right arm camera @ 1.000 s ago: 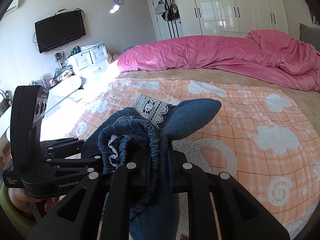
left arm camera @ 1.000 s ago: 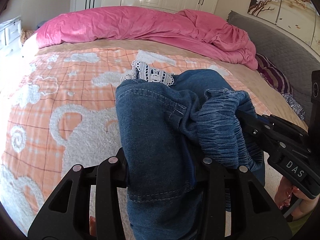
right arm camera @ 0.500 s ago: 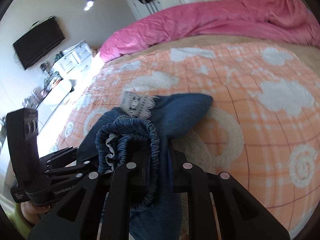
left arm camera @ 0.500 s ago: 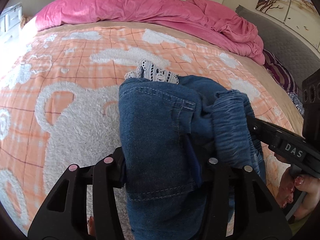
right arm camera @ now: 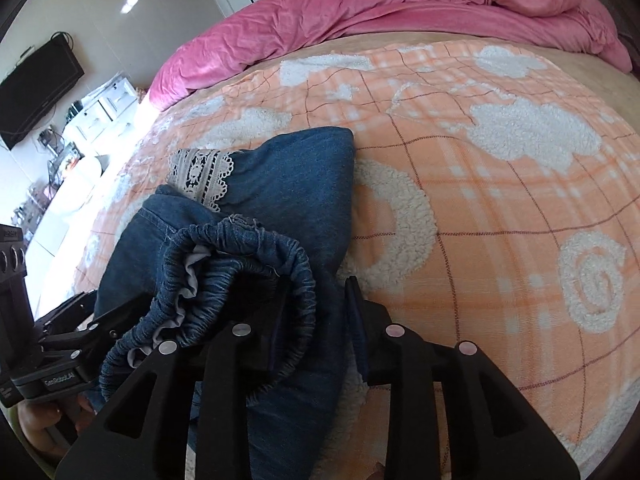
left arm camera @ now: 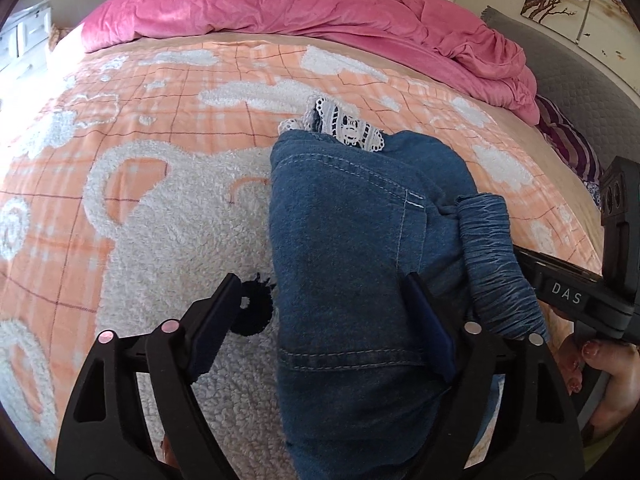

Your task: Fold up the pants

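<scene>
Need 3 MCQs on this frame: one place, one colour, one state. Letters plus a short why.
1. Where do the jeans lie?
A. on the orange plaid blanket
B. on the floor
C. on the pink duvet

2. What colour is the lace trim on the jeans?
A. red
B. white
C. green

3. How does the left gripper stand?
A. shut on the jeans
B. open, jeans between its fingers
C. out of view

Answers:
1 A: the denim rests on the blanket, with the duvet bunched far behind it.
2 B: white lace shows at the far end in both views.
3 B: the left finger stands clear of the denim; its jaws have just been opening.
</scene>
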